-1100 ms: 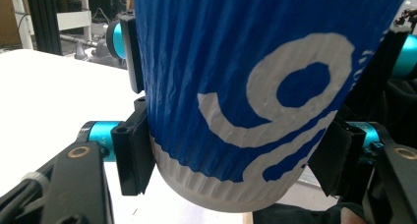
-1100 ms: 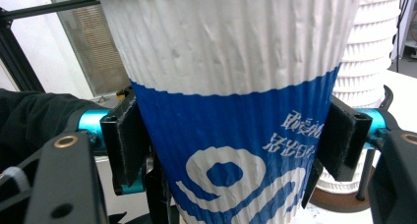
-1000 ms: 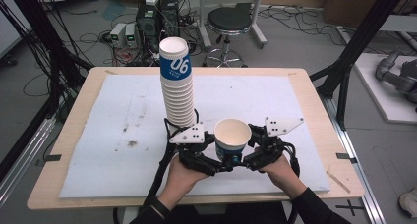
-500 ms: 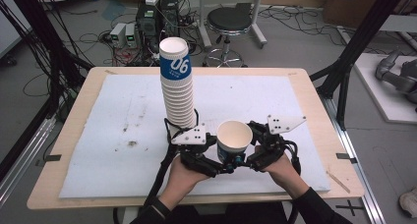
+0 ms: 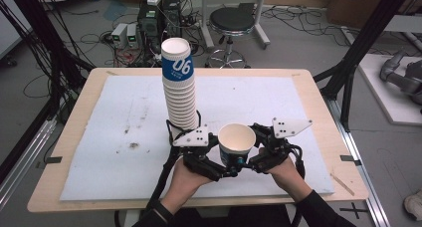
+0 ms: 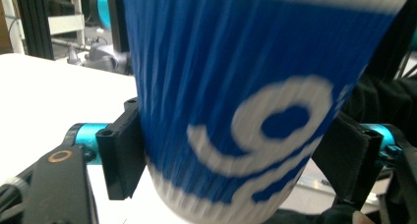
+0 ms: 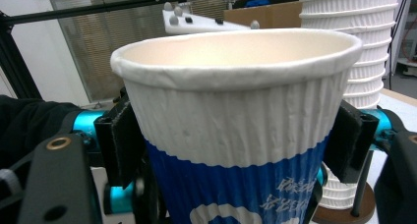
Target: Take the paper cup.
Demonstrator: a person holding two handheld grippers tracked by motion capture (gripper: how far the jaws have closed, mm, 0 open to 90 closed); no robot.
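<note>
A single paper cup, white at the rim and blue lower down with white lettering, is held upright between two hand-held grippers at the near edge of a white mat on a wooden table, as seen from the high view. The left gripper comes in from the left of the cup and the right gripper from its right, each in one of the person's hands, so that the cup sits just above the mat between them. In the left gripper view the cup's blue ribbed wall stands between the two black jaws, whose pads lie against its lower part on both sides; these jaws have just been opening, with the cup between them. In the right gripper view the cup stands mouth up with both pads against the white band below the rim; these jaws have just been closing onto the cup. Just behind the held cup and slightly to its left, a tall stack of cups of the same kind rises from the mat, its top cup showing a blue band with white numerals. The stack stands near the grippers but apart from the held cup. Beyond the table lie a black stool, cables and electronic boxes on the floor.
</note>
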